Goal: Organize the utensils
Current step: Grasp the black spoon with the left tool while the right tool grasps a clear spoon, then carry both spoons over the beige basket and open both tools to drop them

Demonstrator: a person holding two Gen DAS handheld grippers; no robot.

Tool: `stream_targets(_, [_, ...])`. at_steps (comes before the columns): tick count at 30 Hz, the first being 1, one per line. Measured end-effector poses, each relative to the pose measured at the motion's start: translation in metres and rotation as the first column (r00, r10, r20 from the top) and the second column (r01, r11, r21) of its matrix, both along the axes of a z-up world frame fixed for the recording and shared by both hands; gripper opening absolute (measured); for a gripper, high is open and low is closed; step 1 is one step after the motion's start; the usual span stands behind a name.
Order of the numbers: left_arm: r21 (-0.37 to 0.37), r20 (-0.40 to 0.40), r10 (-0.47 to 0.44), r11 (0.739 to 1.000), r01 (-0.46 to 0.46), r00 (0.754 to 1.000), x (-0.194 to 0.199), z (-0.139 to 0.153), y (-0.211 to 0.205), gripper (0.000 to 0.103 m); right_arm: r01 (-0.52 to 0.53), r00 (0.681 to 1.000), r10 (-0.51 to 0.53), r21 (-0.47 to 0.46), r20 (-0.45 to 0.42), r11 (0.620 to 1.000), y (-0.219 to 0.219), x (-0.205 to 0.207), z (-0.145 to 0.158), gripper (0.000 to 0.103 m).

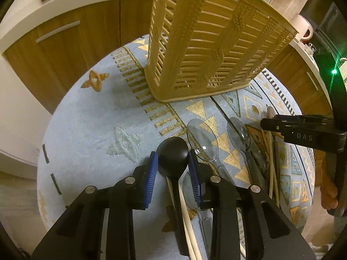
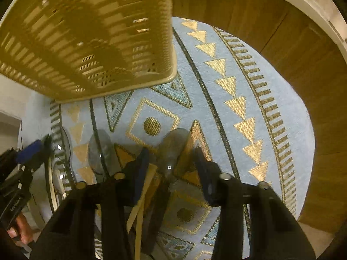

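Observation:
In the left wrist view my left gripper points down at the table, and its blue pads press on both sides of the bowl of a black spoon. Pale chopsticks lie beside the spoon's handle. Two clear plastic spoons lie to its right. In the right wrist view my right gripper hangs over a greyish clear spoon. The spoon's bowl sits between the fingers with gaps on both sides. A wooden stick lies by the left finger.
A beige slatted basket stands at the back of the round table's blue and gold cloth. More chopsticks lie at the right. Wooden cabinets ring the table. A white mug is on the counter.

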State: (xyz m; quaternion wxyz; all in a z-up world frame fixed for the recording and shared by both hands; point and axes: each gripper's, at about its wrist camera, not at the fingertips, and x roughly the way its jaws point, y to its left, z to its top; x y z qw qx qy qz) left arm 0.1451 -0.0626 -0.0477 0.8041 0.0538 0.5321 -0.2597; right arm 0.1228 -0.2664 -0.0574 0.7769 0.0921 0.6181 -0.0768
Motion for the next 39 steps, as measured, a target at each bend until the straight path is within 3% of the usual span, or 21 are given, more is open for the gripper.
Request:
stream_targets(1, [0.000,0.007,0.004,1.000,-0.004,1.000,0.000,0.001,0.000,0.025,-0.005,1.000,0.005,-0.010,0.004,1.000,0.001,0.000,0.003,0.029])
stream_targets(4, [-0.012,0.045,0.019,1.000,-0.019,0.999,-0.002,0.007,0.002,0.019,-0.005,1.000,0.005,-0.008,0.023,1.000,0.002,0.000,0.005,0.029])
stream_targets(7, [-0.086,0.048,0.032,0.996,-0.028,0.998,-0.005,0.012,0.011,0.001,-0.005,0.998,0.003,0.031,0.070,0.999,-0.010,-0.011,0.014,0.029])
stream_targets(9, [-0.164,0.049,0.040,0.986,-0.031,0.998,-0.006,0.018,0.022,0.000,-0.018,0.991,0.007,0.081,0.134,0.997,-0.020,-0.025,0.023,0.029])
stream_targets(12, [-0.193,0.090,0.053,0.981,-0.035,0.995,-0.011,0.026,0.029,0.000,-0.044,0.973,0.028,0.065,0.228,0.997,-0.030,-0.049,0.039,0.029])
stream_targets(18, [-0.236,0.108,0.073,0.971,-0.045,0.992,-0.014,0.039,0.037,0.000,-0.089,0.922,0.075,0.018,0.381,0.996,-0.018,-0.083,0.064,0.029])
stream_targets(24, [-0.294,0.235,0.115,0.955,-0.042,0.965,-0.042,0.075,0.042,0.000,-0.115,0.837,0.122,-0.046,0.533,0.992,-0.002,-0.109,0.100,0.029])
stream_targets(27, [-0.346,0.336,0.151,0.938,-0.027,0.930,-0.050,0.105,0.042,0.000,-0.113,0.783,0.124,-0.057,0.609,0.992,0.001,-0.116,0.123,0.029])
stream_targets(29, [-0.378,0.394,0.178,0.926,-0.018,0.902,-0.054,0.127,0.042,0.000,-0.108,0.731,0.129,-0.074,0.670,0.991,0.004,-0.119,0.144,0.029])
stream_targets(32, [-0.427,0.504,0.225,0.904,0.014,0.834,-0.056,0.161,0.037,0.000,-0.091,0.658,0.135,-0.100,0.741,0.991,0.006,-0.120,0.173,0.029])
stream_targets(35, [-0.476,0.604,0.293,0.878,0.041,0.741,-0.052,0.189,0.025,0.000,-0.066,0.595,0.133,-0.116,0.793,0.991,0.006,-0.106,0.197,0.029])
stream_targets(39, [-0.505,0.676,0.360,0.862,0.049,0.643,-0.038,0.203,0.007,0.000,-0.023,0.519,0.120,-0.126,0.846,0.992,-0.002,-0.083,0.225,0.029])
